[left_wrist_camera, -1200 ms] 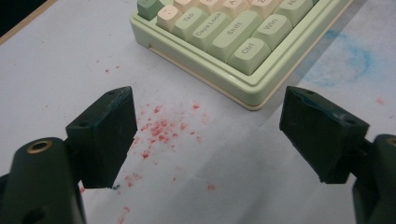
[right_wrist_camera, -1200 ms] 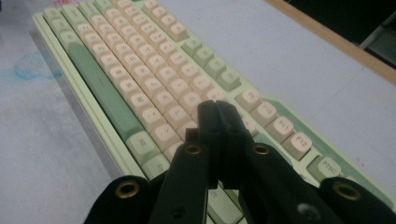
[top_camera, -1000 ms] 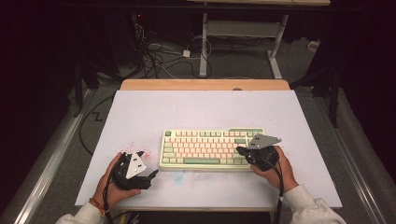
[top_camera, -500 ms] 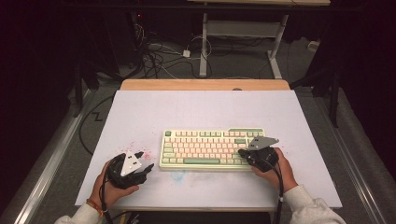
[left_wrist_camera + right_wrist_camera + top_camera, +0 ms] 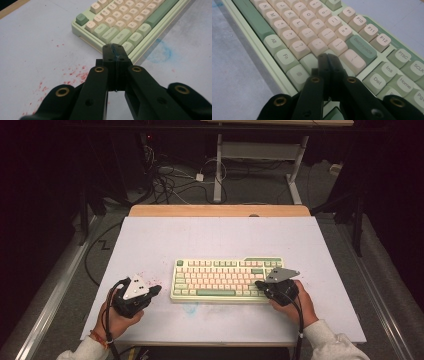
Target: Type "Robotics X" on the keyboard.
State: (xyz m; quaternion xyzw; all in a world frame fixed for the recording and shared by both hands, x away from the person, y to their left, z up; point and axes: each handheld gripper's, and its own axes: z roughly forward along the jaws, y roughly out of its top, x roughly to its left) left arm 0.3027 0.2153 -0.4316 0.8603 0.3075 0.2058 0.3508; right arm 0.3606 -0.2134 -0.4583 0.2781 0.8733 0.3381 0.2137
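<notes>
Since a second ago our left gripper (image 5: 115,53) has lifted slightly, its fingers just closing together on nothing. Our right gripper (image 5: 327,62), fingers together, rests over the keyboard (image 5: 227,279), a pale green board with cream keys lying mid-tabletop (image 5: 210,237).

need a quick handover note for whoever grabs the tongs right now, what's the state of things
Left tongs: jaws have just closed, nothing between them, tips aimed at the keyboard's near left corner, short of it above the table.
Right tongs: shut, empty, tips over the keys at the keyboard's right end, near the pale key below Backspace; contact can't be judged.
Keyboard lies flat mid-table, square to the near edge. Red specks and a blue smudge mark the table by it.
Done: both tongs shut and in position at the two ends.
Left: the keyboard work itself.
</notes>
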